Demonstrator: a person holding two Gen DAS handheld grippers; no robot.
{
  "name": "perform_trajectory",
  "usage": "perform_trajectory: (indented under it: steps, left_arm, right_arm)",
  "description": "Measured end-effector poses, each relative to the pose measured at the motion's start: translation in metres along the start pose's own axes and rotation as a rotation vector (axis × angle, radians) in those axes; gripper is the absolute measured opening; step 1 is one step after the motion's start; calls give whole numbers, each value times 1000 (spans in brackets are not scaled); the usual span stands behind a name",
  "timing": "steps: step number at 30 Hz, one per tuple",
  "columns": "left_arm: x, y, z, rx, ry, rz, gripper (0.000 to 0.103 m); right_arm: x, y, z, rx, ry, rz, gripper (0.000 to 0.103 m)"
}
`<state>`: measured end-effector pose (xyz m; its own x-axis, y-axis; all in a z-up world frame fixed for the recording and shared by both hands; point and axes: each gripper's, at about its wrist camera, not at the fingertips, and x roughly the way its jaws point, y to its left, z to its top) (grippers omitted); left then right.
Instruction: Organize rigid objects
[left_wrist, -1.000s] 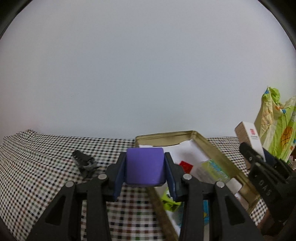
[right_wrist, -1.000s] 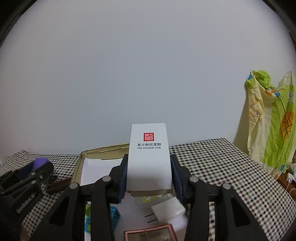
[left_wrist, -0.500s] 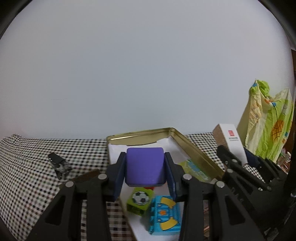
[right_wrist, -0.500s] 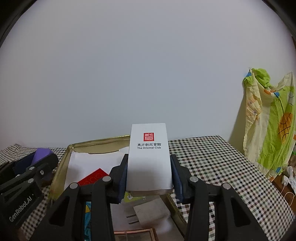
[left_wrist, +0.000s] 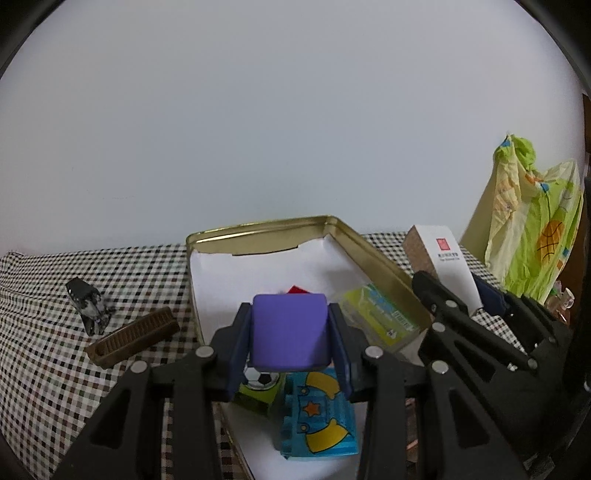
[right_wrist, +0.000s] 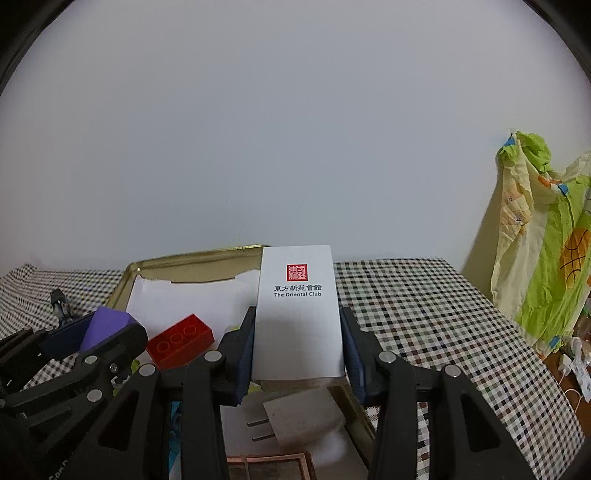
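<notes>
Left gripper (left_wrist: 290, 338) clamped on the purple block (left_wrist: 289, 334), jaws tight on both sides. Versus a second ago it has swung right and now hangs over the gold tin (left_wrist: 380, 267) rather than the checked cloth (left_wrist: 55, 369); the green football cube (left_wrist: 258, 387) and blue printed block (left_wrist: 317, 421) now show directly under the purple block, inside the tin. Brown comb (left_wrist: 133, 334) and black clip (left_wrist: 86, 304) lie on the cloth left of the tin.

Right gripper (right_wrist: 297, 341) pinching the white box (right_wrist: 297, 310), upright between the pads, grip unchanged. It hangs over the tin's right wall; red brick (right_wrist: 181, 341) has come into view left of it, white plug (right_wrist: 303, 417) below it in the tin.
</notes>
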<state>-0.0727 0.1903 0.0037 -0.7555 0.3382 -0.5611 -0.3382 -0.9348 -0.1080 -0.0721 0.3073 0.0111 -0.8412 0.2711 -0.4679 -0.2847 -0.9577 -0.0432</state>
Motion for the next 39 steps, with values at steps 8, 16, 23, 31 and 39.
perform_trajectory:
  steps: [8,16,23,31,39]
  left_arm:
    - [10,0,-4,6,41,17,39]
    - [13,-3,-4,32,75,56,39]
    - [20,-4,-3,47,121,74,39]
    - [20,1,-2,28,145,104,53]
    - [-3,15,2,-34,37,169,103]
  right_arm:
    - [8,5,-5,-18,43,17,45]
    - [15,7,-8,-27,80,25,45]
    - [20,6,-9,-19,106,43,45]
    - [20,3,-11,19,111,64,46]
    - [18,-18,-11,182,106,154,61]
